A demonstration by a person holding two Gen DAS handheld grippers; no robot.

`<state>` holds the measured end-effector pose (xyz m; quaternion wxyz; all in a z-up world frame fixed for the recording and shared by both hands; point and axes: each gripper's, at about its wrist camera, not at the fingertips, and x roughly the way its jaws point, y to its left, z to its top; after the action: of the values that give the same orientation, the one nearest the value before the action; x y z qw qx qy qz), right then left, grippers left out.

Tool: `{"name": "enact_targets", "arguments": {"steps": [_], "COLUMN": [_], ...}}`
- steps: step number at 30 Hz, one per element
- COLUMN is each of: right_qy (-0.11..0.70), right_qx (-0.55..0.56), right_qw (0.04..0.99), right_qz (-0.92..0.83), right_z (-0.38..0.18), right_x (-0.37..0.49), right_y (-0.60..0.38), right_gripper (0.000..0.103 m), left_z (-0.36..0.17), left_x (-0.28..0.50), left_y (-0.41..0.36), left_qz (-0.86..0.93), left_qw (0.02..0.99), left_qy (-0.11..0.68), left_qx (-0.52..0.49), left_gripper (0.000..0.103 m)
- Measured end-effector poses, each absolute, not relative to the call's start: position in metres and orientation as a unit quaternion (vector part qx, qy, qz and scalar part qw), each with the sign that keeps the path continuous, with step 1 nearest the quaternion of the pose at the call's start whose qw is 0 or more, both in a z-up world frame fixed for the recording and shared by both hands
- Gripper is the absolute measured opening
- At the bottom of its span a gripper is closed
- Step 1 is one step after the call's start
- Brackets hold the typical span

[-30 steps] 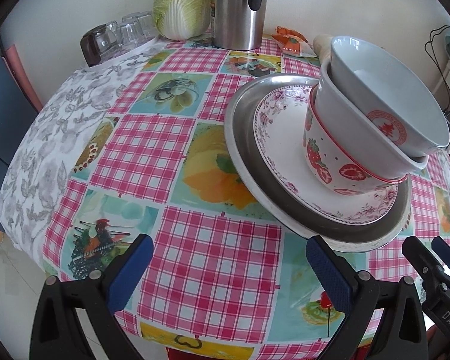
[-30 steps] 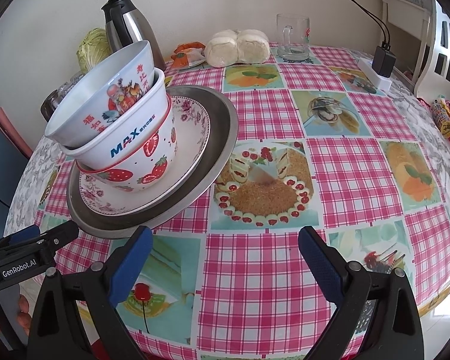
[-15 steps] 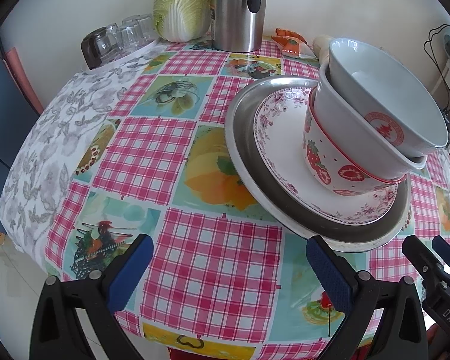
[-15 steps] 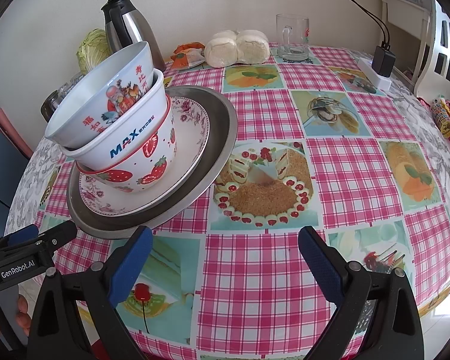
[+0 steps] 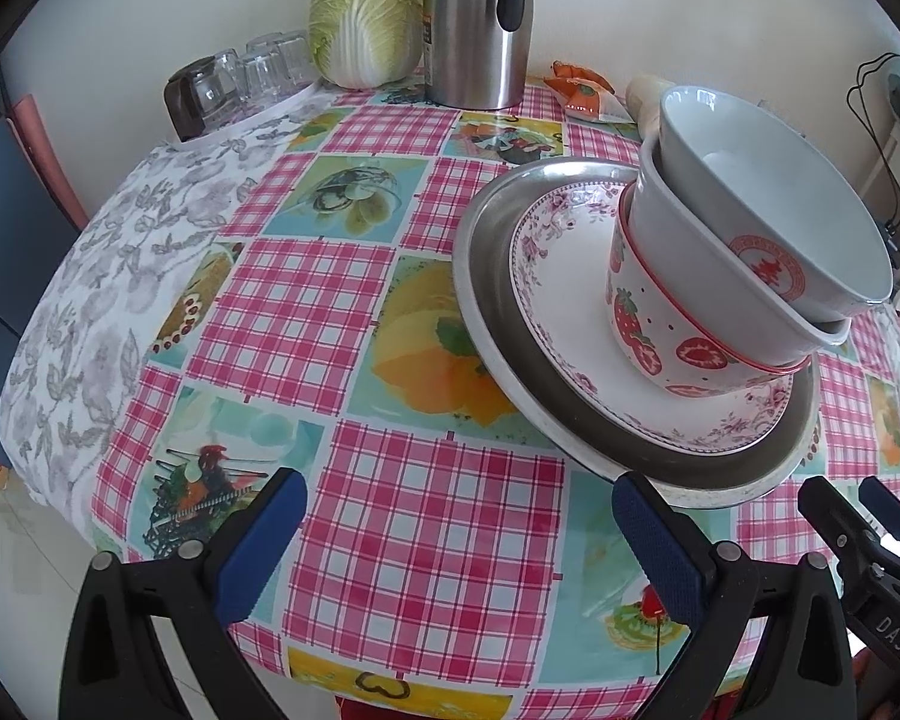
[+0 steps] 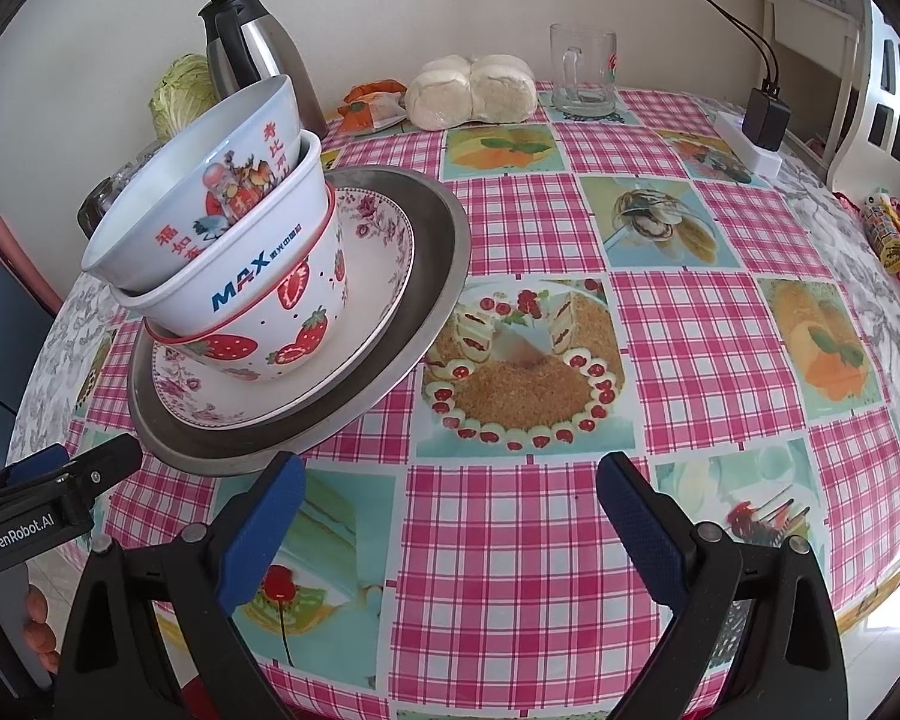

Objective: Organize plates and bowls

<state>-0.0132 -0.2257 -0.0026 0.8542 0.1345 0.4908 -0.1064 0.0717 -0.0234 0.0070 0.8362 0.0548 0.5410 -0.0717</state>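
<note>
Both the left hand-held gripper (image 5: 459, 531) and right hand-held gripper (image 6: 450, 516) hang open near the bench (image 6: 678, 324) edge, short of the nested bowls (image 6: 234, 276) on stacked plates (image 6: 432, 252), probably heavy, slippery, breakable, best gripped at a rim.

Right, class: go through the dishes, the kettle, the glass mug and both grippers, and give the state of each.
Metal plate: flat on the table, bottom of the stack.
Floral plate: on the metal plate.
Strawberry bowl: upright, on the floral plate.
MAX bowl: nested in it, tilted.
Top bowl: nested, tilted, empty.
Kettle: upright, lid on.
Glass mug: upright, empty.
Left gripper: open, holding nothing.
Right gripper: open, holding nothing.
</note>
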Motion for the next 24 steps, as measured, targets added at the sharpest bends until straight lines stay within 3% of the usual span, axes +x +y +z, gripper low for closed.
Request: {"name": "enact_targets", "arguments": {"steps": [24], "right_qy": [0.493], "right_qx": [0.134], "right_qw": [0.853], "right_qz": [-0.106], "right_z": [-0.0042], "right_x": [-0.0131], "right_y": [-0.226], "right_gripper": [0.098], "left_z": [0.0072], "left_x": [0.0721], "left_y": [-0.0251], "left_qz": [-0.07], "left_qw": [0.839], "left_qy": [0.537], "left_qx": [0.061], "left_gripper": [0.103]}}
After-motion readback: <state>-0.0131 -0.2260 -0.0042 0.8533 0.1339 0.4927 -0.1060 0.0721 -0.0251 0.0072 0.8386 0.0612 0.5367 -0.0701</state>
